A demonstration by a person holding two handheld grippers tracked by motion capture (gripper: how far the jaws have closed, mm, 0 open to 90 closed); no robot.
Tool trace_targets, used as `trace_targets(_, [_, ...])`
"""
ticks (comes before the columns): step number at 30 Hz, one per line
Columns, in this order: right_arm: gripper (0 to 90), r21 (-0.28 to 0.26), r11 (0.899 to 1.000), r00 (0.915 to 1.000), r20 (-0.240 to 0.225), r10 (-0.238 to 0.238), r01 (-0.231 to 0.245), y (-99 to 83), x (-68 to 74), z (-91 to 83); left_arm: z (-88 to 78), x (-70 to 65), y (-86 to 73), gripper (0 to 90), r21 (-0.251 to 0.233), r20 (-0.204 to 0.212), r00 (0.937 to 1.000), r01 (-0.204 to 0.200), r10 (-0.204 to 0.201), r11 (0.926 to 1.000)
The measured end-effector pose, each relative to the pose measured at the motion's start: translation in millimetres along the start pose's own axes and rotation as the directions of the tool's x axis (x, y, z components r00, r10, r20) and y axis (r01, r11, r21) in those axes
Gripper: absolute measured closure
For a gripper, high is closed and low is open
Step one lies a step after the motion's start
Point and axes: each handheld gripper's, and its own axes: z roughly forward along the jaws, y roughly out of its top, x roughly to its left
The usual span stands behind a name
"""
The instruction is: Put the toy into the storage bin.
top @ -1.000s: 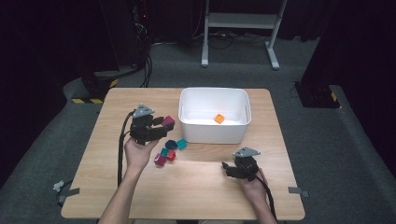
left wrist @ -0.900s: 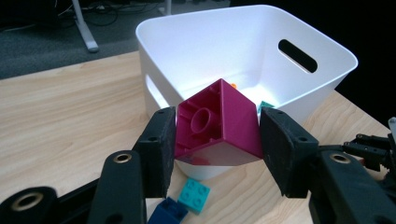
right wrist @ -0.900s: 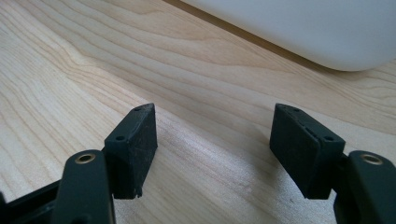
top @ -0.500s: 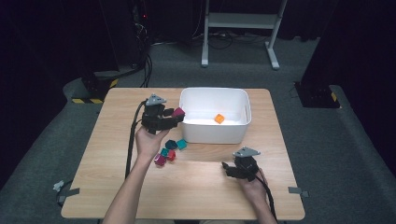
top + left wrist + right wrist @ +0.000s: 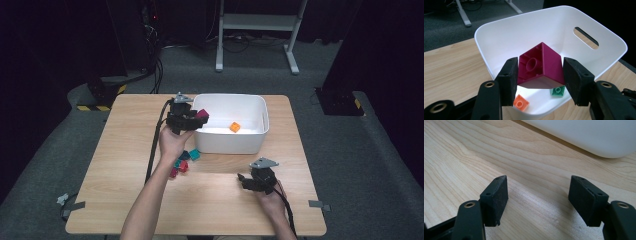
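My left gripper (image 5: 197,118) is shut on a magenta brick (image 5: 202,114), held over the left rim of the white bin (image 5: 252,142). In the left gripper view the magenta brick (image 5: 540,66) sits tilted between both pads, hollow underside toward the camera, above the bin (image 5: 499,37). An orange brick (image 5: 234,127) lies inside the bin; the left gripper view shows that orange brick (image 5: 521,102) and a green brick (image 5: 557,91) on the bin floor. My right gripper (image 5: 243,181) rests low on the table at the front right, jaws open and empty (image 5: 539,200).
A small cluster of teal and red bricks (image 5: 182,163) lies on the wooden table (image 5: 110,165) just in front of the bin's left corner. The bin's curved white wall (image 5: 584,135) is close ahead of the right gripper. Cables trail from both grippers toward the person.
The left gripper has carried the magenta brick to the right and away from the person, from beside the bin to over its left rim. The right gripper has stayed still.
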Motion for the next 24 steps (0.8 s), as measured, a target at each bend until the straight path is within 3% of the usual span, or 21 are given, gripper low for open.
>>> trace_targets(16, [32.0,0.000,1.000,1.0000,0.001,-0.001,0.001,0.0,-0.1,0.0,27.2,-5.2,8.5,47.4,0.044,-0.028,0.9996,0.001,0.000,0.9990])
trace_targets(21, [32.0,0.000,1.000,1.0000,0.000,0.001,-0.001,0.0,0.1,0.0,34.8,-6.2,6.8,47.2,0.066,-0.020,0.9998,0.004,-0.003,0.9978])
trace_targets(24, [32.0,0.000,1.000,1.0000,0.000,0.000,0.000,0.0,0.0,0.0,36.4,-5.4,6.1,43.9,0.048,-0.001,0.9998,0.021,-0.021,0.9986])
